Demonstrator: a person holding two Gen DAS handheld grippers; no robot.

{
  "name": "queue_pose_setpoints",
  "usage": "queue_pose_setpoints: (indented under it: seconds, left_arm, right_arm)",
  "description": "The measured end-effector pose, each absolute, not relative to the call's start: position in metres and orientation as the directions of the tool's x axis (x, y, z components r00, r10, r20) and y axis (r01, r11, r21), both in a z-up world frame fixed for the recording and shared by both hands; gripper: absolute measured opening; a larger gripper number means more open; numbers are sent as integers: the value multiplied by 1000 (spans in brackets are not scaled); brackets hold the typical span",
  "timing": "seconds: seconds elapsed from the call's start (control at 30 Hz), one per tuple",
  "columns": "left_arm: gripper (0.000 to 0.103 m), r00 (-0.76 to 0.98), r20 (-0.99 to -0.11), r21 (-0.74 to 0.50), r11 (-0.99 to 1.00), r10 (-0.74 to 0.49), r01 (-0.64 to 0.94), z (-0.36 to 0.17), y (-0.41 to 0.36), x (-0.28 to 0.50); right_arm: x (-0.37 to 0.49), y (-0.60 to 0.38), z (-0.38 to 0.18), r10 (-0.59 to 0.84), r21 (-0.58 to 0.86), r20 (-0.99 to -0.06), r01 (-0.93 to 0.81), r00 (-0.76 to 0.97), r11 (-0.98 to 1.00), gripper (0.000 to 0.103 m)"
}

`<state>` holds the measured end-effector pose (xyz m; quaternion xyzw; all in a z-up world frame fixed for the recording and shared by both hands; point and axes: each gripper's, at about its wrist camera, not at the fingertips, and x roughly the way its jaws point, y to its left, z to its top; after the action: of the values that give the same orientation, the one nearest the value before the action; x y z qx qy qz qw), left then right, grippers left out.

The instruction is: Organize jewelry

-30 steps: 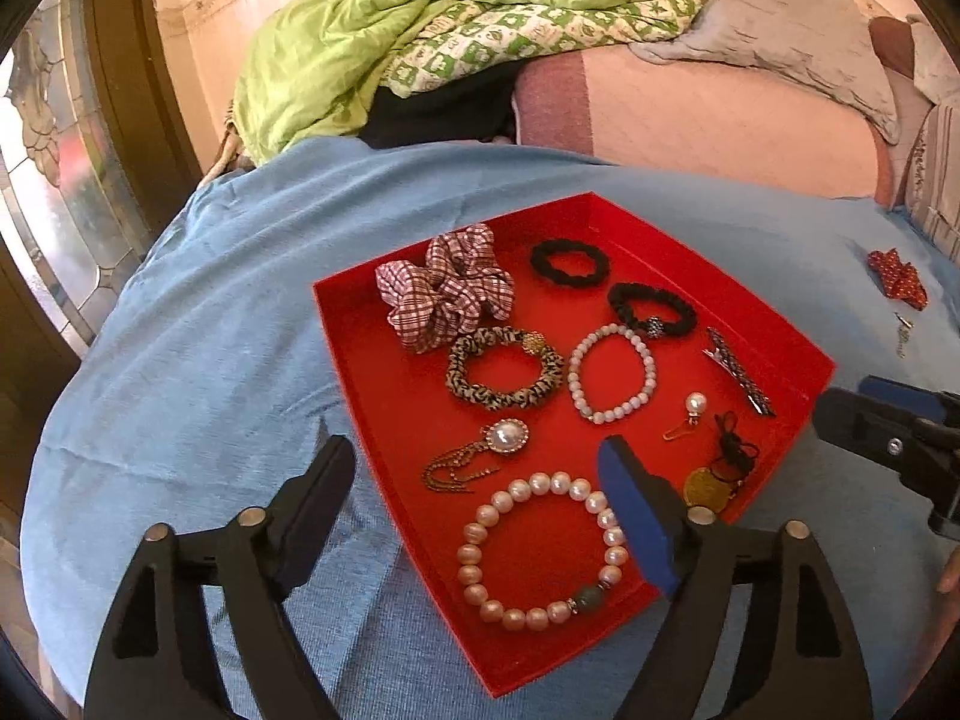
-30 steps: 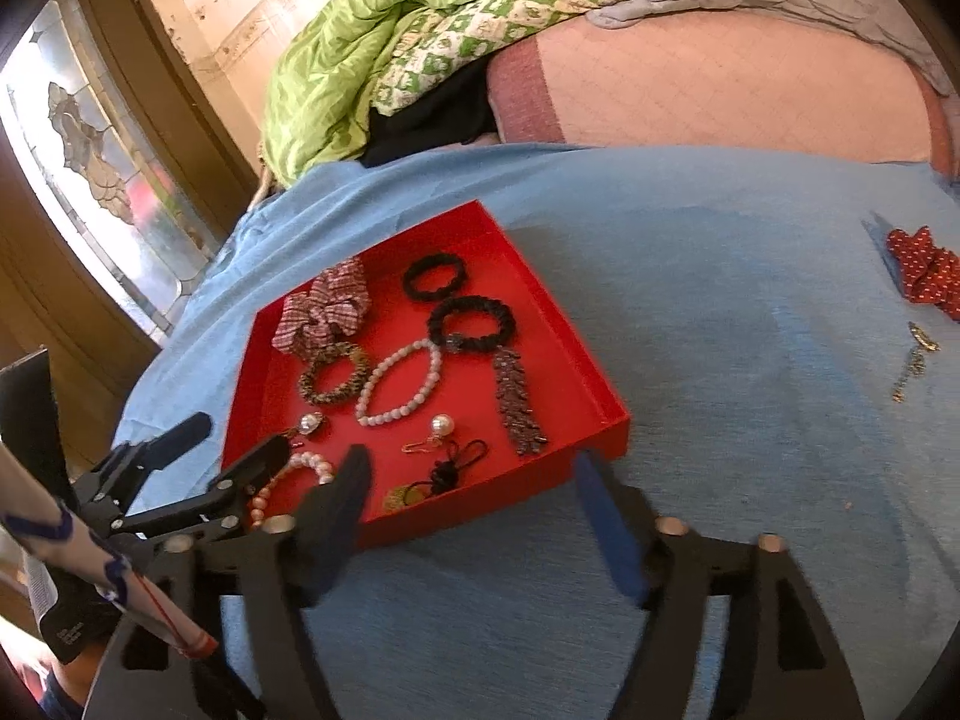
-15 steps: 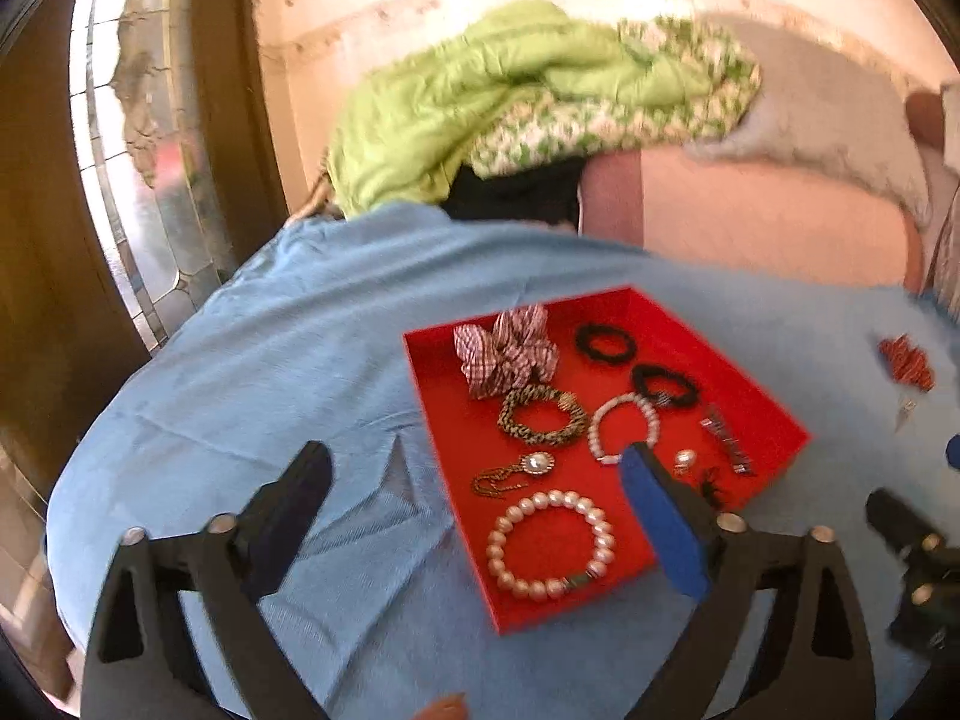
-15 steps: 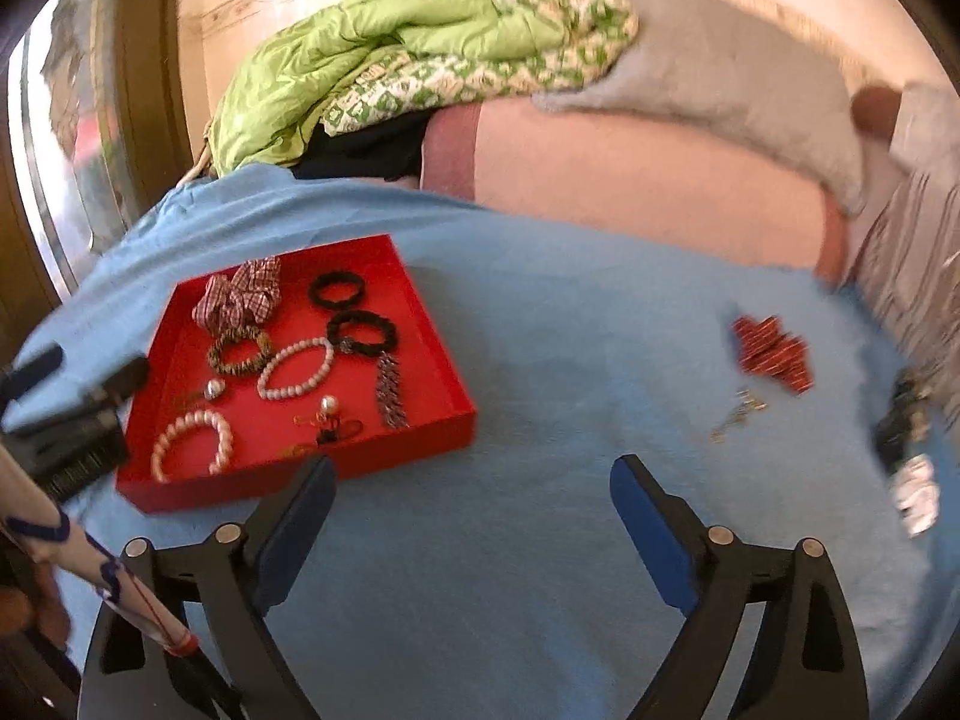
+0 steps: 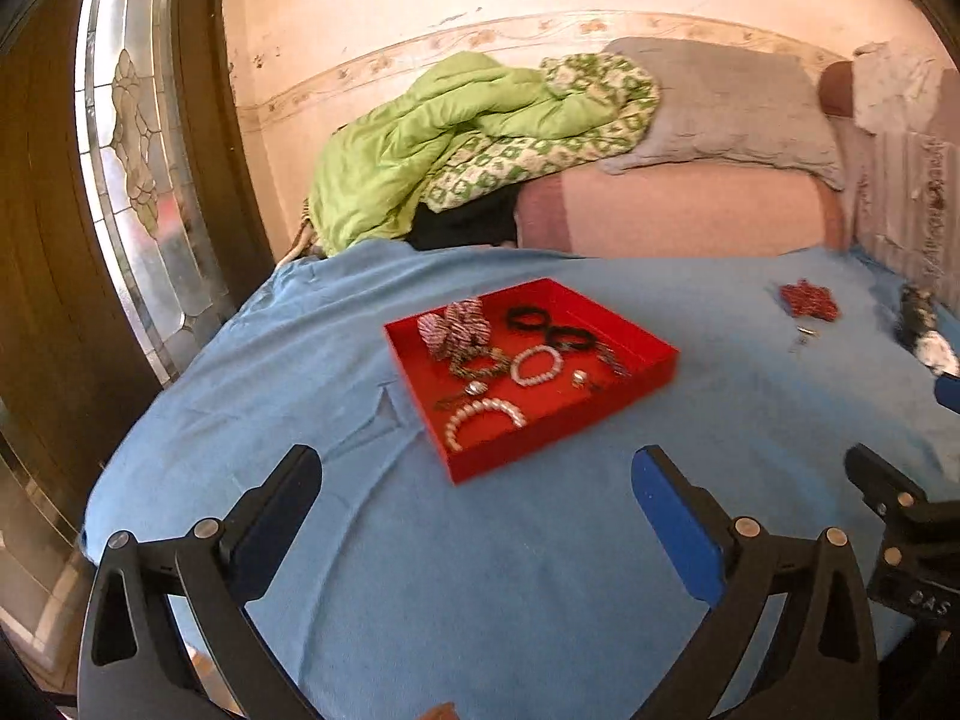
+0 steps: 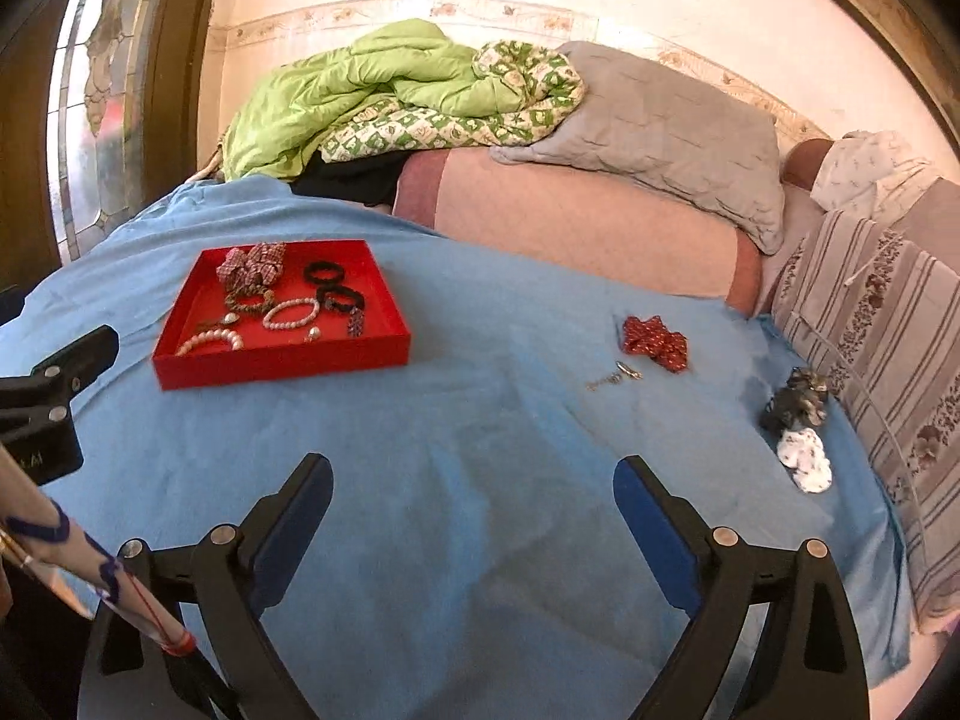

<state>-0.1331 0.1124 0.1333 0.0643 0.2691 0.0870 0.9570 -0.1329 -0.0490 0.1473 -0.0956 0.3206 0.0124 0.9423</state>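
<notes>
Jewelry lies gathered in a red tray (image 5: 651, 363) on the table's blue cloth (image 6: 480, 450), and the tray is my landmark for everything else. Inside it, at the near edge, sits a large pearl bracelet (image 5: 483, 414); behind that a smaller white bead bracelet (image 5: 536, 364), a leopard-print band (image 5: 477, 365), a plaid scrunchie (image 5: 454, 324) at the far left corner, and two black hair ties (image 5: 549, 327) toward the far right. A few small earrings and a clip lie among them, too small for me to tell apart.

My left claw (image 5: 474, 510) hovers just in front of the tray, released, its fingers spread wide with nothing between them. My right claw (image 6: 474, 516) hangs in front and to the right of the tray, also released and empty.

Well to the right of the tray, on the cloth, lies a red patterned bow (image 6: 654, 343), with a small metal earring (image 6: 618, 375) just in front of it. Farther right still sit a dark scrunchie (image 6: 795, 405) and a white patterned scrunchie (image 6: 805, 468), touching each other. Behind the tray, past the cloth, a green quilt (image 6: 360, 90) and a grey pillow (image 6: 666, 120) are heaped on a pink bed (image 6: 576, 222).
</notes>
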Motion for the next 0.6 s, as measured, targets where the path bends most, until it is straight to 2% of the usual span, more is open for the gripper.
queue_pose_setpoints:
  seconds: [0.2, 0.6]
  left_arm:
    - [103, 849, -464, 237, 959, 253, -156, 125, 99, -154]
    - [103, 824, -511, 221, 964, 244, -149, 117, 104, -142]
  right_arm:
    - [-148, -41, 150, -27, -200, -578, -110, 815, 974, 99]
    - [-143, -36, 142, -6, -186, -601, -132, 799, 974, 99]
